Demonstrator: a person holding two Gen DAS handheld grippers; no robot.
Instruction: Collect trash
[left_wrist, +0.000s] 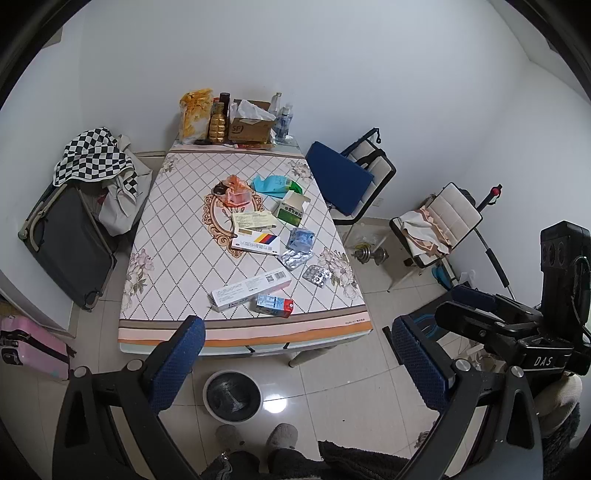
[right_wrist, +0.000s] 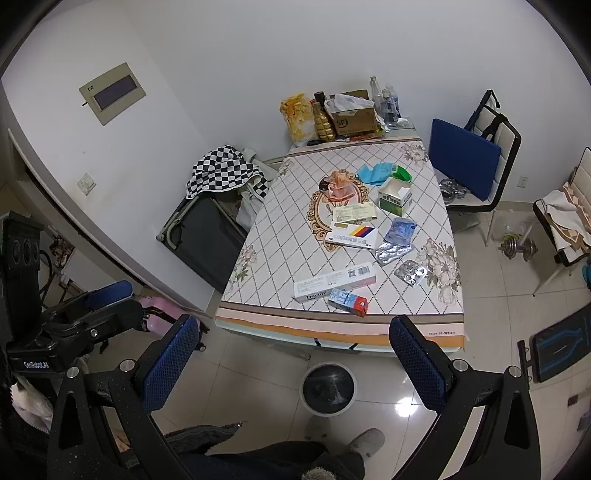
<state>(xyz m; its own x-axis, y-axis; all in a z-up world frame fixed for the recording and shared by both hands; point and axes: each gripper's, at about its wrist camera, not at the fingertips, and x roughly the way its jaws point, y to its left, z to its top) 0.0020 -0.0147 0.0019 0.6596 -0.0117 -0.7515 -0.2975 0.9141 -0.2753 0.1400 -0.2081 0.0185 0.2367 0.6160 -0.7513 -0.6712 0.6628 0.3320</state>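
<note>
Left wrist view: both the left gripper (left_wrist: 295, 362) and right gripper (right_wrist: 291, 363) gape wide and empty, so thin blister packs (left_wrist: 295, 258) could slip off the worktop (left_wrist: 177, 258) edge, missing the bin (left_wrist: 232, 397).

The table (left_wrist: 162, 258) stands with its far end against the wall. On the floor before its near edge sits the trash bin (left_wrist: 232, 397). Nearest that edge lie a small carton (left_wrist: 275, 305) and, just behind it, a long box (left_wrist: 251, 290). Right of these lie two blister packs (left_wrist: 295, 258), one behind the other. At the table centre a flat box (left_wrist: 256, 242) lies before a leaflet (left_wrist: 254, 220); an open box (left_wrist: 291, 208) stands right of the leaflet. A cardboard box (left_wrist: 249, 127) and bottles (left_wrist: 282, 116) line the far end. A suitcase (left_wrist: 70, 243) leans left of the table; chairs (left_wrist: 354, 184) stand to its right.
</note>
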